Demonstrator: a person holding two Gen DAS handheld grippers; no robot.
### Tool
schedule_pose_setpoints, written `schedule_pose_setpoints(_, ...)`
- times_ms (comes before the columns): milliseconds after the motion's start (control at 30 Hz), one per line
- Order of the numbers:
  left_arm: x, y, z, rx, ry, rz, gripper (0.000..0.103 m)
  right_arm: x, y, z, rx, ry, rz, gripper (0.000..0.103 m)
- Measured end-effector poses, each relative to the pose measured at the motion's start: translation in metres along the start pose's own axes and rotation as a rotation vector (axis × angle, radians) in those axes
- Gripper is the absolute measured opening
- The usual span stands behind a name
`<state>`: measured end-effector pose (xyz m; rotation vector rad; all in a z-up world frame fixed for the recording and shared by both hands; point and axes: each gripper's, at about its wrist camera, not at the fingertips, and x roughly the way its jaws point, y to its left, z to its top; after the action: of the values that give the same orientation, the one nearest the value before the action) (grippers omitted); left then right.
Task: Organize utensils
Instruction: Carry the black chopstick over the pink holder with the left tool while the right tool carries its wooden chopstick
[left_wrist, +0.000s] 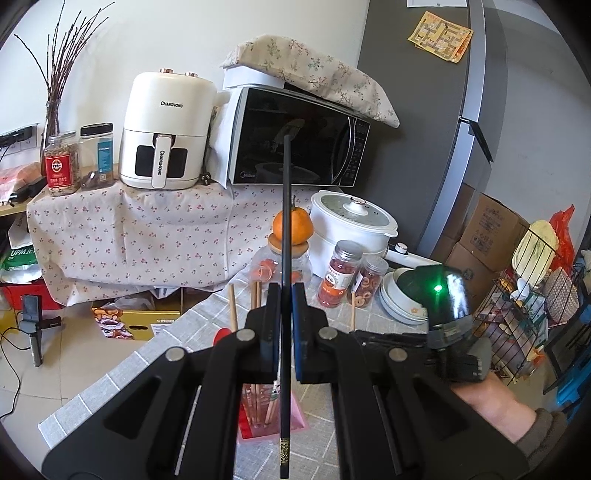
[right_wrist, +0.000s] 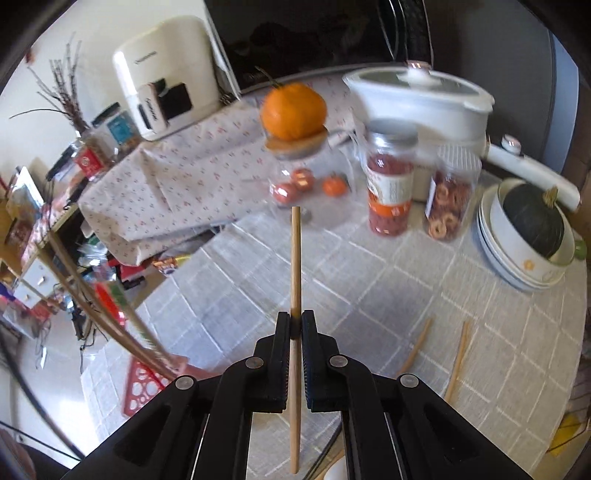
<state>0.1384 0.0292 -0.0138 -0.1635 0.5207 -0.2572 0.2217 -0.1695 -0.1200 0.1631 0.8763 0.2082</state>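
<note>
My left gripper (left_wrist: 285, 291) is shut on a long black chopstick (left_wrist: 286, 229) that points away from me, above a red holder with several wooden chopsticks (left_wrist: 258, 402) in it. My right gripper (right_wrist: 295, 317) is shut on a wooden chopstick (right_wrist: 295, 258) and holds it above the checked tablecloth (right_wrist: 369, 295). Two more wooden chopsticks (right_wrist: 415, 349) lie loose on the cloth to its right. The red perforated holder (right_wrist: 142, 384) stands at the lower left of the right wrist view, with chopsticks (right_wrist: 110, 325) leaning out. The right gripper's body (left_wrist: 447, 321) shows in the left wrist view.
On the table stand a jar topped with an orange (right_wrist: 293, 110), two snack jars (right_wrist: 389, 192), a white pot (right_wrist: 417, 92) and stacked bowls holding a dark squash (right_wrist: 532, 221). An air fryer (left_wrist: 166, 129) and microwave (left_wrist: 295, 136) sit behind. A wire rack (left_wrist: 528, 302) stands right.
</note>
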Motion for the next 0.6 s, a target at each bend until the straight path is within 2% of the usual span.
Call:
schedule_pose_setpoints(333,0.003,0.004,0.000,-0.026,-0.041,0.014,0.007,-0.018,0.008,0.004,-0.012,-0.072,0.057,0.006)
schedule_pose_setpoints(467,0.013,0.008,-0.004,-0.036,-0.074,0.034,0.007,-0.046,0.015,0.010,-0.022,-0.173,0.106,0.006)
schedule_pose_setpoints(600,0.021,0.018,-0.008,-0.072,-0.098,0.051,0.007,-0.071,0.024,0.012,-0.049,-0.275,0.105,0.006)
